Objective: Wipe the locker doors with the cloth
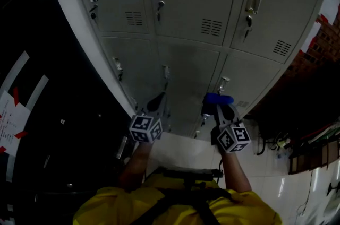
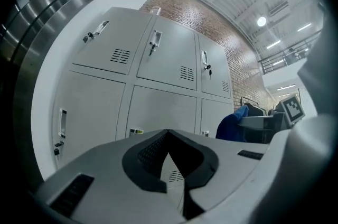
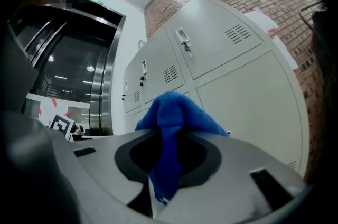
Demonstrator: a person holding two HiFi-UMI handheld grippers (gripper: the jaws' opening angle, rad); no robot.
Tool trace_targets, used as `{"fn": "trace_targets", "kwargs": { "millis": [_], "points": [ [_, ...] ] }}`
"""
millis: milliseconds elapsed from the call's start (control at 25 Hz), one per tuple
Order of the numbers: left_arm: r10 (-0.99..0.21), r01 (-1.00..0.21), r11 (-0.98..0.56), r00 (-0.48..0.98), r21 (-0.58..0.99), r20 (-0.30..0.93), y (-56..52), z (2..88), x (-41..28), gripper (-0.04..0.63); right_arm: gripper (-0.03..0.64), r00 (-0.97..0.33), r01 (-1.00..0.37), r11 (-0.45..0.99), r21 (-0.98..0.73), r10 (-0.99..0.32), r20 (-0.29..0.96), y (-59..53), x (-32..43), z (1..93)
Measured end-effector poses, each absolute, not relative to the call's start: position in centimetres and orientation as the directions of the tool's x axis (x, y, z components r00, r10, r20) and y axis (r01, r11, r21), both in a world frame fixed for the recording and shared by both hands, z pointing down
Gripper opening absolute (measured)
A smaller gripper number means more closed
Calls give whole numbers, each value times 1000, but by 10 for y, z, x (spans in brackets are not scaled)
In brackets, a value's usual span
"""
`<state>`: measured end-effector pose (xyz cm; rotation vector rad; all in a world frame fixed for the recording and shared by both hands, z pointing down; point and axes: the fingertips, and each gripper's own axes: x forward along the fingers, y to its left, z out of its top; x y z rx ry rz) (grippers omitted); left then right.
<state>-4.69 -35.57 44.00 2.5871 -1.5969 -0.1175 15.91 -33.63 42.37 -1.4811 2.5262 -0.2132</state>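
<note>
Facing the locker doors [image 1: 186, 65], the right gripper [image 1: 219, 106] clamps the blue cloth [image 1: 218, 97], bunched ahead of its jaws near the lower doors; the left gripper [image 1: 158, 100] has its jaws together, empty.

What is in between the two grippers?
In the head view, a bare stretch of grey locker door lies between the left gripper and the right gripper, which holds the blue cloth.

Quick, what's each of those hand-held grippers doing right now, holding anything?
Left hand-held gripper: closed, empty.
Right hand-held gripper: closed on the blue fabric cloth.
</note>
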Motion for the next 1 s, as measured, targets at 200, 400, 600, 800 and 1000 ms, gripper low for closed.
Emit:
{"fn": "trace_targets", "kwargs": {
  "millis": [200,400,600,800,1000],
  "points": [
    [-898,-892,-437,439,117,-9,-367,441,-92,0,74,-552,-799,572,-185,-820,-151,-389,64,395],
    [-899,-893,-436,438,111,-4,-373,440,-125,0,74,-609,-771,629,-98,-774,-173,-473,-60,345],
    [-891,-885,-450,454,120,1,-375,448,-145,1,72,-538,-832,549,-83,-834,-124,-525,-86,349],
    [-885,-876,-460,466,146,14,-383,455,-151,1,71,-501,-858,511,-56,-856,-128,-519,-62,344],
    [-848,-836,-525,530,162,-17,-390,453,-128,0,71,-256,-957,272,-98,-956,-145,-496,91,347]
  ]
}}
